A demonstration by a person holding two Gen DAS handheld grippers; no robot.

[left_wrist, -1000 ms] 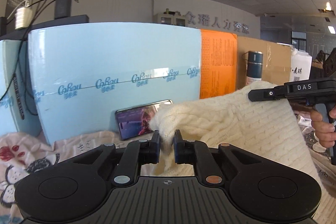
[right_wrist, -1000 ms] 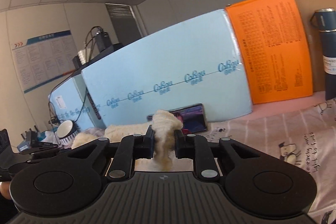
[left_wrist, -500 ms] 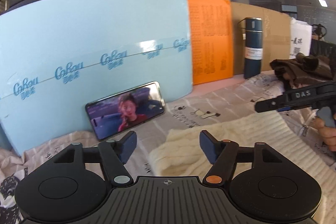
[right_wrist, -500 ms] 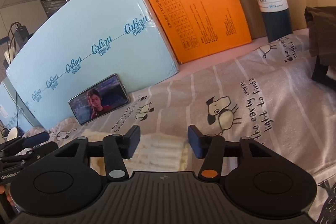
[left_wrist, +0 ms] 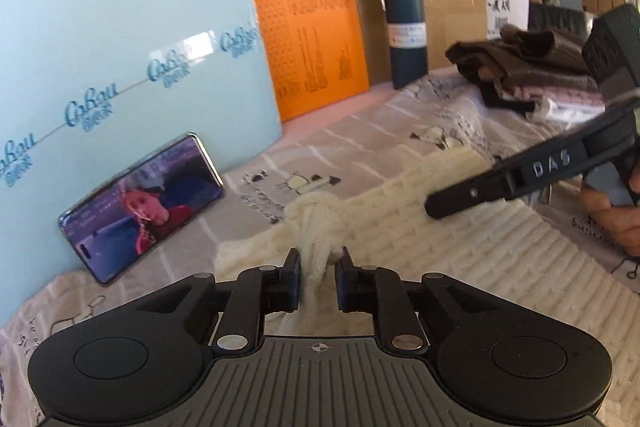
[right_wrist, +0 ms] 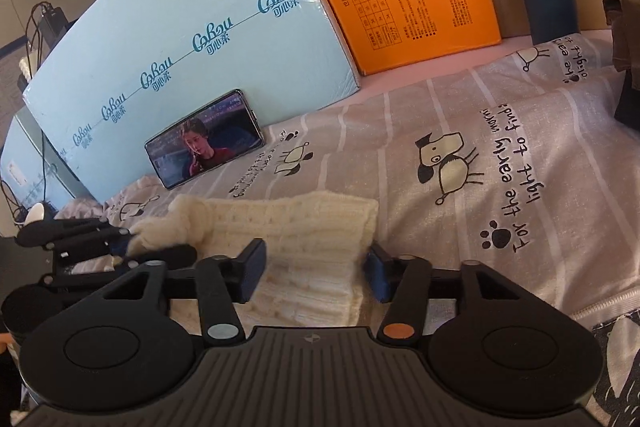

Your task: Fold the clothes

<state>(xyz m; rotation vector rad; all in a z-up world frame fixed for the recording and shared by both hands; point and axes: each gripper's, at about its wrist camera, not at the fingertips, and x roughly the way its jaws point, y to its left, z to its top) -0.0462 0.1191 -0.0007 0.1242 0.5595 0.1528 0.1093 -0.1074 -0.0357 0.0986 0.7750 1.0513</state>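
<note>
A cream cable-knit sweater (left_wrist: 420, 227) lies on the printed bedsheet (left_wrist: 360, 147). My left gripper (left_wrist: 318, 277) is shut on a bunched fold of the sweater at its near left edge. The sweater also shows in the right wrist view (right_wrist: 304, 227), folded flat. My right gripper (right_wrist: 314, 273) is open, its jaws wide apart just above the sweater's right part, holding nothing. The right gripper also shows in the left wrist view (left_wrist: 520, 179), hovering over the knit. The left gripper shows at the left of the right wrist view (right_wrist: 120, 245), pinching the sweater's corner.
A phone (left_wrist: 140, 207) leans against a light blue box (left_wrist: 120, 47). An orange box (left_wrist: 308, 19), a dark blue vacuum bottle (left_wrist: 406, 27) and cardboard stand behind. A pile of brown and pink clothes (left_wrist: 528, 67) lies at the right.
A second ago both grippers held the sweater raised. Half a second ago both were open with the sweater down. Now the left has shut on a fold; the right stays open.
</note>
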